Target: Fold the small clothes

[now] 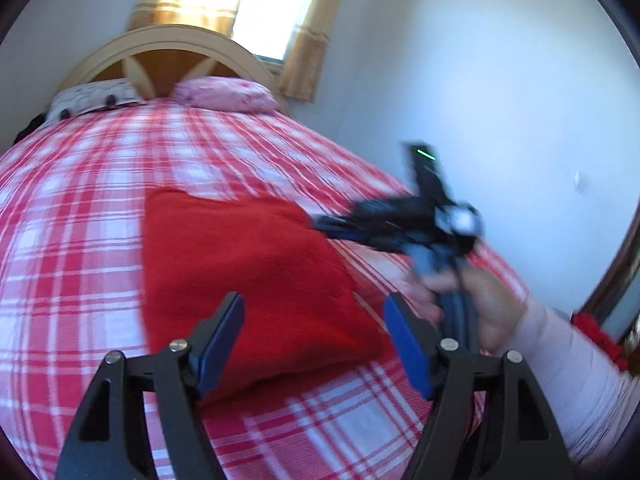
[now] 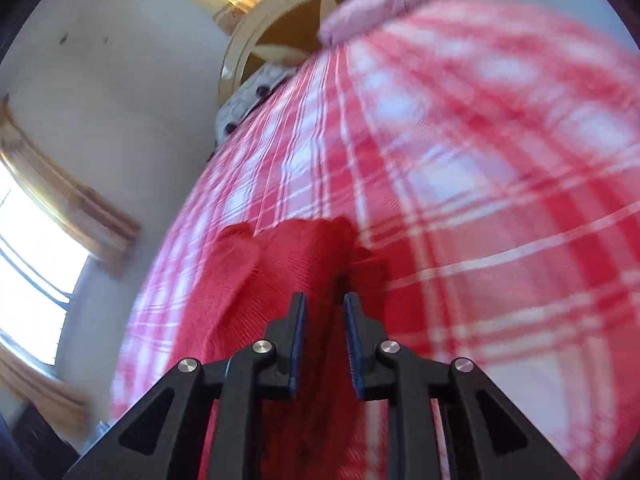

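Note:
A red knitted garment (image 1: 248, 280) lies folded on the red-and-white checked bedspread (image 1: 80, 208). My left gripper (image 1: 316, 344) is open and empty, just above the garment's near edge. My right gripper (image 1: 320, 222) shows blurred at the garment's right edge in the left wrist view. In the right wrist view the right gripper (image 2: 325, 336) has its jaws narrowly apart with a fold of the red garment (image 2: 296, 256) between them; the frame is blurred and I cannot tell whether they pinch it.
A pink pillow (image 1: 228, 94) and a white patterned pillow (image 1: 92, 96) lie at the curved wooden headboard (image 1: 168, 44). A curtained window (image 1: 272, 0) is behind. A white wall (image 1: 480, 80) runs along the bed's right side.

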The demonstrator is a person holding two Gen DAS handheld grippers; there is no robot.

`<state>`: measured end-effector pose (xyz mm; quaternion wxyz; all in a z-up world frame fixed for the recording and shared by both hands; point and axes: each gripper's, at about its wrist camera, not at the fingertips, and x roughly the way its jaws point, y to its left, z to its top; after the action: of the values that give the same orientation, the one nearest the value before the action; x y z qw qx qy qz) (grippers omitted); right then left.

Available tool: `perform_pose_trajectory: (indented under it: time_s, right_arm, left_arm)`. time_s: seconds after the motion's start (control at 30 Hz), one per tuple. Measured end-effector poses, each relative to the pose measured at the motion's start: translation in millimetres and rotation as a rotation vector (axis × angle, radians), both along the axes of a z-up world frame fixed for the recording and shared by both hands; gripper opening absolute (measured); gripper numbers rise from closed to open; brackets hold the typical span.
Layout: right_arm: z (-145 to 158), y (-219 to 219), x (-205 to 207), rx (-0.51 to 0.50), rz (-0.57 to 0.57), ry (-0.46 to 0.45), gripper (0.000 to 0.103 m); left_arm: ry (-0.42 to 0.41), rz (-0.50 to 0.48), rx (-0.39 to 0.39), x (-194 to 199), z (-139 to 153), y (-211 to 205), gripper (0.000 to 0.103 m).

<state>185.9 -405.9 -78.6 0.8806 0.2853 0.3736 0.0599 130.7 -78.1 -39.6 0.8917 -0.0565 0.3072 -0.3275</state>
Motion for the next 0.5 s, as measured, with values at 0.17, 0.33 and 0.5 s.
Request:
perform_pose_trajectory:
  time_s: [0.17,0.33,0.5]
  right_arm:
    - [24.4,26.9,-70.1,-0.01,0.049,-0.09,0.02]
    - [14.4,78.5,-106.9,-0.06,0.152,-0.085,0.032]
    - [-4.8,92.2,-104.1,-0.111,0.145,-0.045,0.035]
  left_arm:
    - [0.004,0.2,0.074,22.7,-8.7,39.9,0.076]
    - [0.08,0.283,0.067,35.9,-31.4,60.8,0.076]
    - [0.124,0.283,0.079,33.9,-44.1,55.3,0.076]
